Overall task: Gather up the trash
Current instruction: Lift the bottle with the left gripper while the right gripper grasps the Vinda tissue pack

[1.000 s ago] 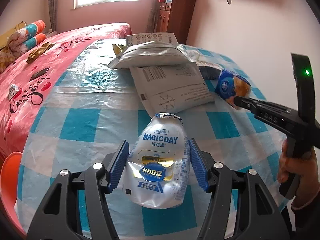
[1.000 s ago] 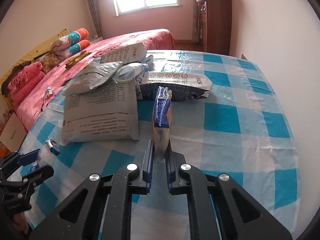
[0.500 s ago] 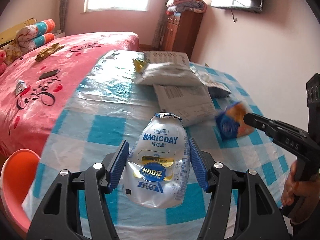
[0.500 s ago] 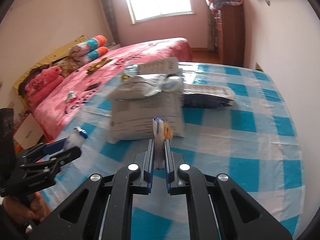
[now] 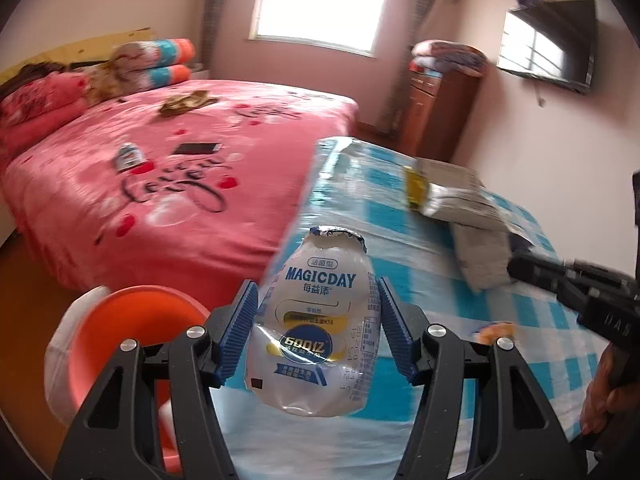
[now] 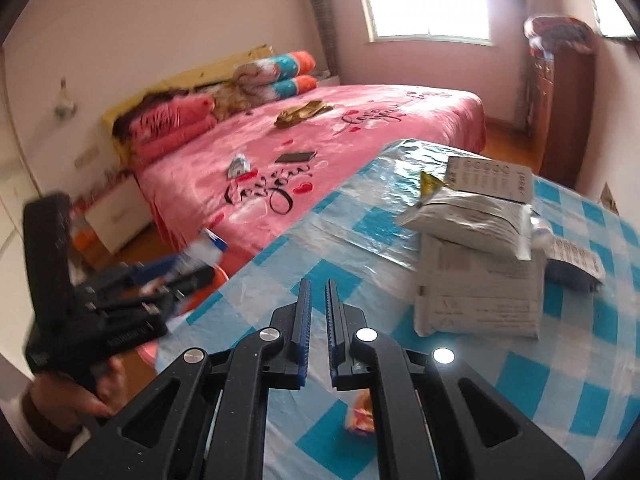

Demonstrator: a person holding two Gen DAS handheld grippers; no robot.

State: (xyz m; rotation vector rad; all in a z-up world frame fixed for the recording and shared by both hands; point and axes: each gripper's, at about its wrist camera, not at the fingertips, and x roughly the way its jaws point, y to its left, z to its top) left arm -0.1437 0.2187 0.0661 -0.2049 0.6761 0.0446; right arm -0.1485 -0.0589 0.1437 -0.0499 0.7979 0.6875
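Holding, in my left hand-held gripper [image 5: 316, 334], one yoghurt bottle [image 5: 318, 320] (light, crushable, gripped mid-body) beside the orange bin [image 5: 120, 328]; my right hand-held gripper [image 6: 318, 334] closed.

The squashed white plastic drink bottle [image 5: 316, 332] has a glossy label and crinkled foil lid. Beside it, the blue-and-white checked tablecloth [image 6: 568, 380] looks shiny, like plastic film. Behind the bottle, the pink bedspread [image 5: 168, 200] has a satiny sheen. Grey crinkly plastic mailer bags [image 6: 476, 280] look matt; the orange plastic bin [image 5: 132, 320] looks smooth.
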